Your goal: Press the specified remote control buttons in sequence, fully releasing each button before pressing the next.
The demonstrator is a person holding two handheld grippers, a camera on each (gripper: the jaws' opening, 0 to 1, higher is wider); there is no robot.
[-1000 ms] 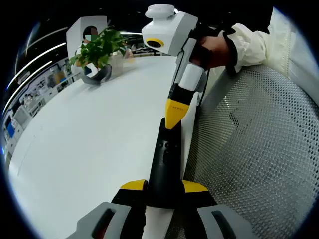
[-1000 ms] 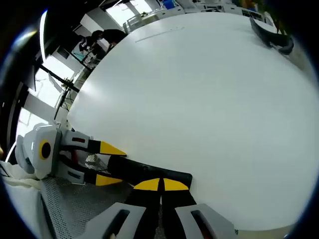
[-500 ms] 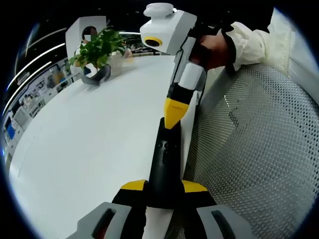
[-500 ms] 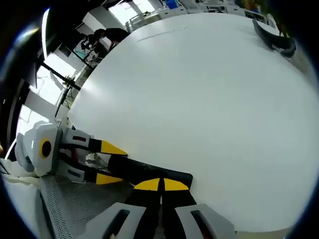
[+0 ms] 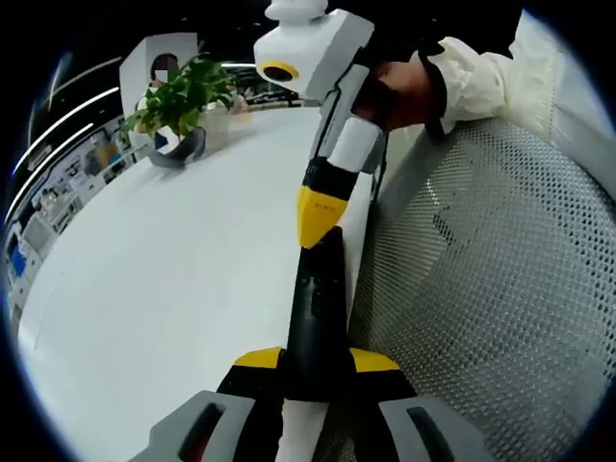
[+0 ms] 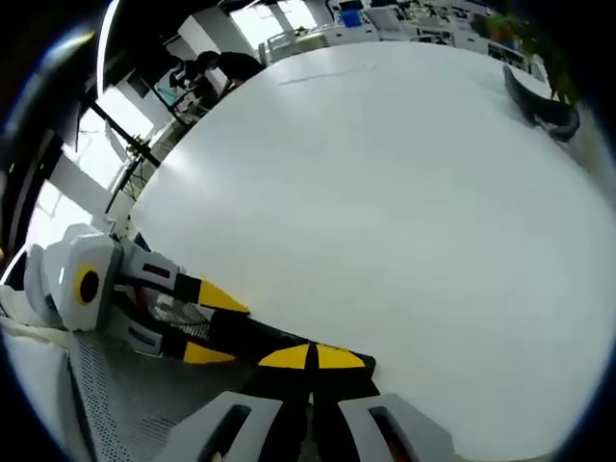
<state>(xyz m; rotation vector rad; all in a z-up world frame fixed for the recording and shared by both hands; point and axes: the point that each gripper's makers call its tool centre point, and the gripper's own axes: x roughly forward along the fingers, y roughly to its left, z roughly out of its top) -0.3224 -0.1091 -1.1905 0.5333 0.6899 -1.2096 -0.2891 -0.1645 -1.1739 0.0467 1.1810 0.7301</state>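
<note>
- Right now, far to the left in the left gripper view, a green leafy plant in a dark curved pot (image 5: 178, 115) stands well away on the broad white tabletop (image 5: 164, 289); I see no risk from it.
- Moving right, my left gripper (image 5: 316, 362) is closed around the near end of the long black remote control (image 5: 316, 308), which points away from me along the table's edge. In the right gripper view the same grip shows from the side, the left gripper (image 6: 197, 327) clamped on the remote control (image 6: 260, 337).
- Next, my right gripper (image 5: 316, 214) comes down from above with its yellow tips pressed together, their point at the far end of the remote. From the right gripper view its jaws meet with nothing between them (image 6: 310, 358), resting over the remote's dark body.
- I judge the main hazard is the narrow tip sliding off a button or catching two at once, since the buttons are too small for me to make out.
- Pushing too hard could also tip the remote in the left grip, because only one end is held.
- Furthest right, a grey perforated mesh surface (image 5: 481, 289) lies beside the table; if the remote slipped sideways it could drop there and leave the workspace.
</note>
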